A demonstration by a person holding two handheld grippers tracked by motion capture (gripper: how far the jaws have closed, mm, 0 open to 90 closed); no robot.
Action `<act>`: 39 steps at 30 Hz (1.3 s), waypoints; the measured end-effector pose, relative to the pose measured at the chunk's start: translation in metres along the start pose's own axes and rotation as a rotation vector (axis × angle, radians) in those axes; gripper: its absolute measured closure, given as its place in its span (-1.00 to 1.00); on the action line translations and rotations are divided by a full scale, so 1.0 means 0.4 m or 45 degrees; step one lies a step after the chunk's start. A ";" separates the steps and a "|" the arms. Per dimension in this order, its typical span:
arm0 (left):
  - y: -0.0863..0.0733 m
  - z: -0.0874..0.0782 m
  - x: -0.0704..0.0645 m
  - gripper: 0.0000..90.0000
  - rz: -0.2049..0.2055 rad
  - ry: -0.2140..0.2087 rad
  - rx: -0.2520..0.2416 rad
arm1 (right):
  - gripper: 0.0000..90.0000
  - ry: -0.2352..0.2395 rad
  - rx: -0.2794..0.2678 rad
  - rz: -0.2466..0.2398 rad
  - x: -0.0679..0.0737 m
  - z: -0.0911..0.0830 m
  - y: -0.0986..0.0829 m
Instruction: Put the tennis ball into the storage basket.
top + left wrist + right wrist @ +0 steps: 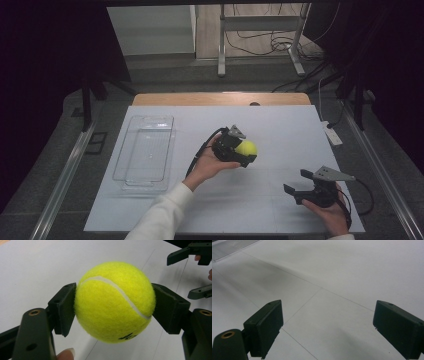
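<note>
Holding a fuzzy yellow-green tennis ball [113, 301] near the middle of the high view, the left gripper [239, 149] has its black jaws pressed against opposite sides of the ball, one pad at each flank, so the ball sits squarely between them and cannot roll out. The ball appears lifted just above the white worktop [280, 125], judging by the shadow beneath it in the left gripper view. A clear rectangular plastic tray [145, 150] lies empty at the left of the high view, well apart from the ball; it looks like the likely destination. The right gripper [299, 182] waits at the lower right of that view with its jaws spread wide and nothing between them, probably kept aside so it stays out of the left hand's path
</note>
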State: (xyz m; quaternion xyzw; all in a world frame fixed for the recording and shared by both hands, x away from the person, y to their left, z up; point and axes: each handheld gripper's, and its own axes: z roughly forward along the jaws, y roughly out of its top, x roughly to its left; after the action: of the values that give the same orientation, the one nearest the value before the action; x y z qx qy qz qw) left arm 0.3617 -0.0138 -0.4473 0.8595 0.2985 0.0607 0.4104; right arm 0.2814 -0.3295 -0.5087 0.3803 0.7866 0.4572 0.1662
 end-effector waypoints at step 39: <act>-0.040 -0.081 0.030 -0.41 -0.019 0.064 -0.106 | -0.79 -0.002 0.009 0.001 0.001 0.002 -0.002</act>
State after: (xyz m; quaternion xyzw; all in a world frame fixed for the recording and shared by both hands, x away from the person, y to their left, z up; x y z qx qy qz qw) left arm 0.3528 0.0224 -0.4397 0.8376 0.3124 0.0917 0.4386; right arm 0.2813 -0.3291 -0.5096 0.3815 0.7879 0.4542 0.1655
